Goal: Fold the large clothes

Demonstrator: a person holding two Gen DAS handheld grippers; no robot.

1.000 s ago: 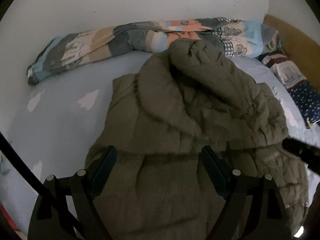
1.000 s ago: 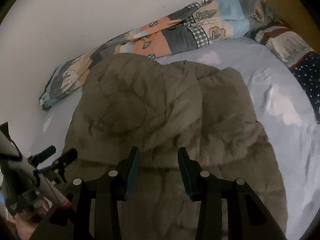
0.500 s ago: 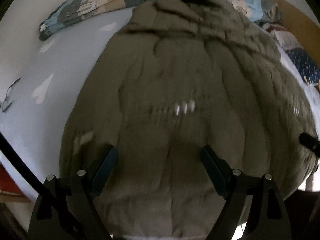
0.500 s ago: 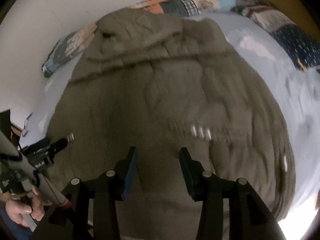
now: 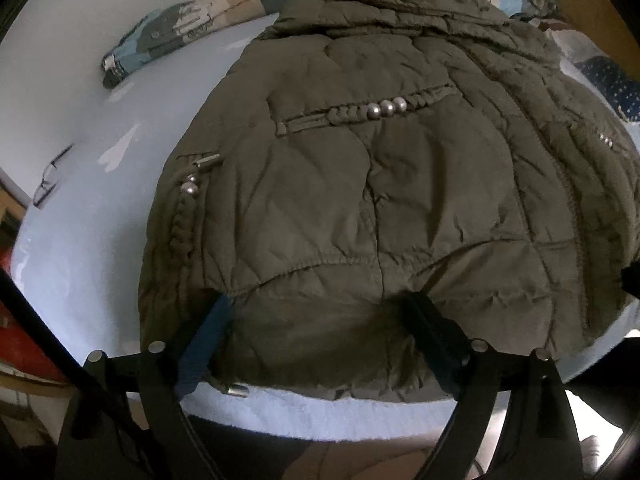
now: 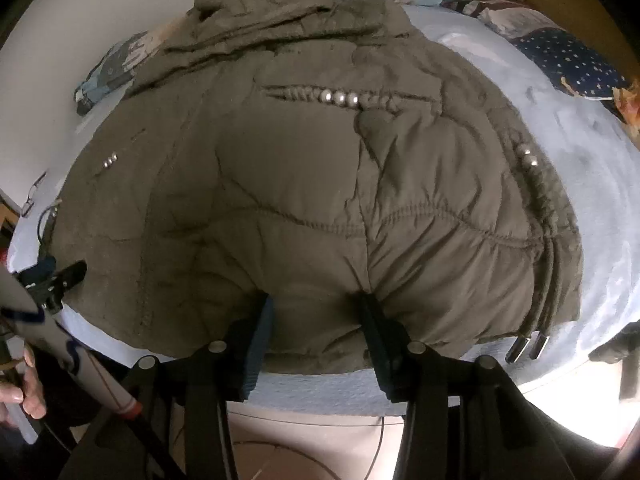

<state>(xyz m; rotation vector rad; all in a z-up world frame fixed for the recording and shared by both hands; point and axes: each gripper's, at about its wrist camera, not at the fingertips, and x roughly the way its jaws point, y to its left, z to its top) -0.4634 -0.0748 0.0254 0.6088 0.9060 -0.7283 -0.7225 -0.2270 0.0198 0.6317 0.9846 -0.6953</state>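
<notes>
An olive-green padded jacket (image 5: 380, 200) lies spread on a bed with a pale blue sheet (image 5: 80, 248), its hem end toward both grippers and its collar at the far end. The left gripper (image 5: 320, 312) has its jaws spread wide and they have just been opening further; the jacket's hem bulges between the two fingers (image 5: 204, 336), whose tips sink under a fold of the cloth, and the pads do not appear to squeeze it. The right gripper (image 6: 316, 308) has its jaws partly spread, narrower than the left, with a puff of the hem between them; whether the pads actually press on the cloth I cannot tell. In the right wrist view the left gripper shows at the left edge beside the jacket's side, with a hand (image 6: 24, 384) on its handle. Ahead of the jaws, across the jacket's back, runs a gathered band with three silver studs (image 5: 386, 108). Beyond the collar a rolled patchwork quilt (image 5: 180, 36) lies along a white wall (image 6: 100, 4). A dark blue dotted cloth (image 6: 572, 60) lies far to the right of the jaws. A pair of glasses (image 5: 50, 180) rests on the sheet to the far left. Below the bed's near edge, tiled floor (image 6: 312, 440) shows.
</notes>
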